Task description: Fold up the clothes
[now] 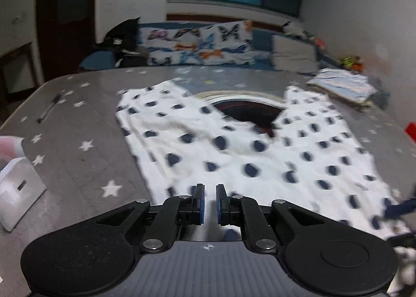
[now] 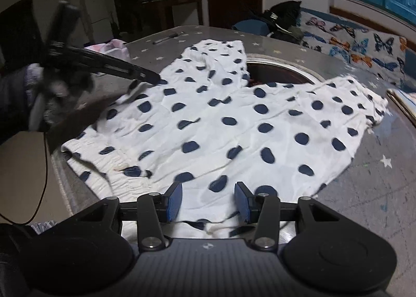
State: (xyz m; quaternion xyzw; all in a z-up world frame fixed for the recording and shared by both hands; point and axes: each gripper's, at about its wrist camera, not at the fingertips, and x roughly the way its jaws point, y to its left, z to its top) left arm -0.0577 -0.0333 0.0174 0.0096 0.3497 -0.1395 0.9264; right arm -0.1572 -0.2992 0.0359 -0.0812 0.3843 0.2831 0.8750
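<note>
White cotton with navy dots, the shorts (image 2: 234,120) lie spread flat on the grey starred table (image 1: 78,125), legs away from me, waistband near. My left gripper (image 1: 210,203) is nearly closed with nothing between its pads, low over the waistband's left end. My right gripper (image 2: 208,202) hangs half open over the cloth's near edge, nothing pinched, probably lined up to grab.

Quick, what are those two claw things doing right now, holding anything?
Left gripper: shut, holding nothing.
Right gripper: open, empty, above the white pair of trousers with dark blue dots.
</note>
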